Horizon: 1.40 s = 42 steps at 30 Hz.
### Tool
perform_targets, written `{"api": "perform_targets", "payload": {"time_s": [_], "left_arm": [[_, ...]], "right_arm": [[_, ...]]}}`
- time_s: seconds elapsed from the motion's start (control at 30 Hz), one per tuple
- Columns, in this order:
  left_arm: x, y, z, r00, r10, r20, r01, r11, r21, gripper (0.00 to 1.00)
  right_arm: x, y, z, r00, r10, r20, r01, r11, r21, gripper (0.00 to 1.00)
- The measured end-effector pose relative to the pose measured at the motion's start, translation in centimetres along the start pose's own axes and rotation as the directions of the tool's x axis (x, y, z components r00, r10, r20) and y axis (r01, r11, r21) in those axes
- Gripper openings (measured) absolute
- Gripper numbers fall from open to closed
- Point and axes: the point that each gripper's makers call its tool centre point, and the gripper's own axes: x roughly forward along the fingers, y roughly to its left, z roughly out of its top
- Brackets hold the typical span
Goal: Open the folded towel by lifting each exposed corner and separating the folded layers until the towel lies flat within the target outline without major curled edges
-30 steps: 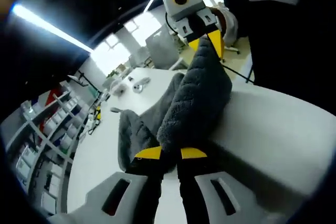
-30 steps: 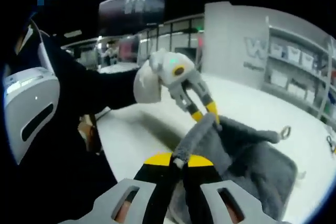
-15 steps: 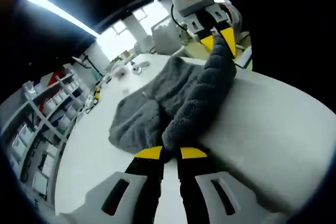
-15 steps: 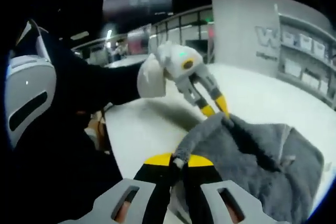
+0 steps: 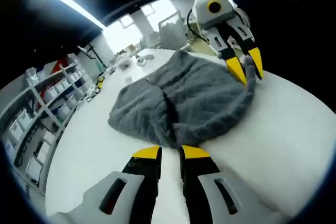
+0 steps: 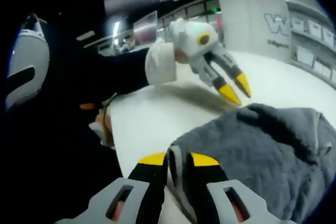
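With the towel (image 5: pixel 184 98) bunched on the worktop (image 5: pixel 283 129), my left gripper (image 5: pixel 170 153) looks parted and empty; the right gripper (image 6: pixel 177 157) pinches its edge, so I'd draw outward low.

A white counter (image 5: pixel 283 124) carries a rumpled grey towel (image 5: pixel 184 98), with small objects (image 5: pixel 137 59) at its far end

- bare white table (image 5: pixel 294 129) lies open on the near side of the grey towel (image 5: pixel 189 95).
- small objects (image 5: pixel 134 61) sit beyond the towel's far edge.
- shelving (image 5: pixel 37 114) stands off the table's side.
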Motion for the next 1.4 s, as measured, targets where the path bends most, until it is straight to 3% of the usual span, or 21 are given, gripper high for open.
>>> {"api": "perform_targets", "payload": {"time_s": [0.17,0.23,0.3,0.47,0.6,0.8,0.87,1.0,1.17,1.23,1.4], "left_arm": [[0.6,0.7,0.9,1.0,0.024,0.014,-0.024,1.0,0.003,0.27],[1.2,0.9,2.0,0.998,0.024,0.051,-0.024,1.0,-0.005,0.29],[2.1,1.3,3.5,0.996,0.036,0.08,-0.04,0.998,0.053,0.3],[4.3,1.8,5.7,0.994,0.006,0.112,-0.013,0.998,0.057,0.35],[6.4,2.2,6.8,0.993,-0.008,0.119,0.002,0.999,0.049,0.36],[8.7,2.2,6.5,0.996,-0.025,0.089,0.021,0.999,0.049,0.36],[9.4,2.2,6.3,0.997,-0.024,0.076,0.017,0.996,0.087,0.36],[10.4,1.8,6.5,0.996,-0.039,0.076,0.032,0.996,0.082,0.37],[11.1,1.7,6.1,0.998,-0.033,0.047,0.029,0.995,0.092,0.35],[11.0,1.6,6.4,0.997,-0.026,0.071,0.019,0.996,0.088,0.28],[10.4,1.9,6.1,0.998,0.004,0.068,-0.008,0.999,0.05,0.12]], "right_arm": [[0.2,0.6,-0.4,0.999,0.027,-0.019,-0.027,1.0,-0.006,0.21],[-0.3,0.6,0.2,0.999,0.036,0.012,-0.037,0.999,0.014,0.2],[-1.0,0.5,1.0,0.998,0.046,0.053,-0.047,0.998,0.031,0.19],[-2.6,-1.0,2.8,0.983,0.004,0.183,-0.03,0.99,0.136,0.15],[-2.9,-1.3,2.5,0.98,-0.002,0.198,-0.027,0.989,0.147,0.11],[-3.8,-0.4,3.5,0.967,0.059,0.248,-0.101,0.982,0.161,0.11],[-4.2,-0.7,3.6,0.966,0.046,0.255,-0.09,0.982,0.165,0.11],[-4.6,-1.9,3.3,0.962,0.007,0.272,-0.06,0.981,0.186,0.1],[-2.2,-2.4,2.0,0.973,-0.02,0.232,-0.028,0.979,0.201,0.0],[-1.3,-2.0,1.8,0.974,-0.012,0.226,-0.032,0.981,0.192,0.0],[0.4,-1.3,0.5,0.987,-0.01,0.161,-0.014,0.989,0.147,0.0]]}}
